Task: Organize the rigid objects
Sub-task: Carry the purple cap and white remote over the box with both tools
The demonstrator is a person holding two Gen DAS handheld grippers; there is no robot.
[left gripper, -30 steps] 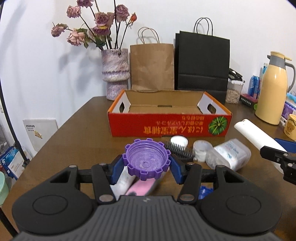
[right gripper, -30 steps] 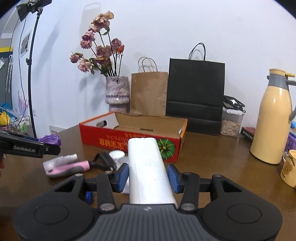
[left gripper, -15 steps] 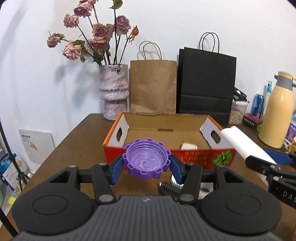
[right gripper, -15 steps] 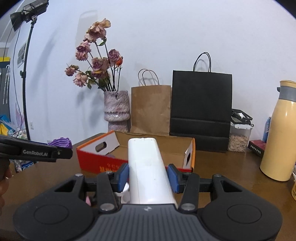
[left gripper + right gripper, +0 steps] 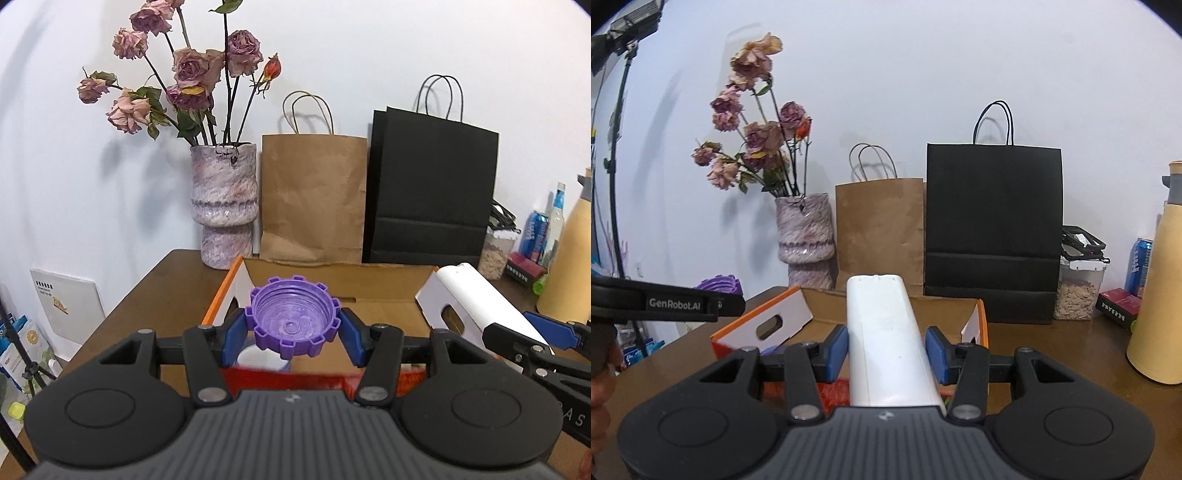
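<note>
A purple notched cap (image 5: 294, 317) is gripped across its rim by the left tongs (image 5: 293, 334) and held above the near wall of an open red cardboard box (image 5: 334, 280) on the tabletop (image 5: 162, 295). A long white remote-like case (image 5: 886, 339) is clamped along its flat sides by the right tongs (image 5: 886, 350), its far end pointing over the same box. Something round and white is partly seen under the cap, inside the box; what it is cannot be told. Both objects are judged to be light, stiff plastic. The cap's notches should give a sure hold, while the smooth case may slip lengthwise if tipped and is best taken near its middle. Neither piece has yet been set down in the box. A vase of dried roses (image 5: 223, 206), a brown paper bag (image 5: 314, 199) and a black paper bag (image 5: 432, 188) stand behind.
</note>
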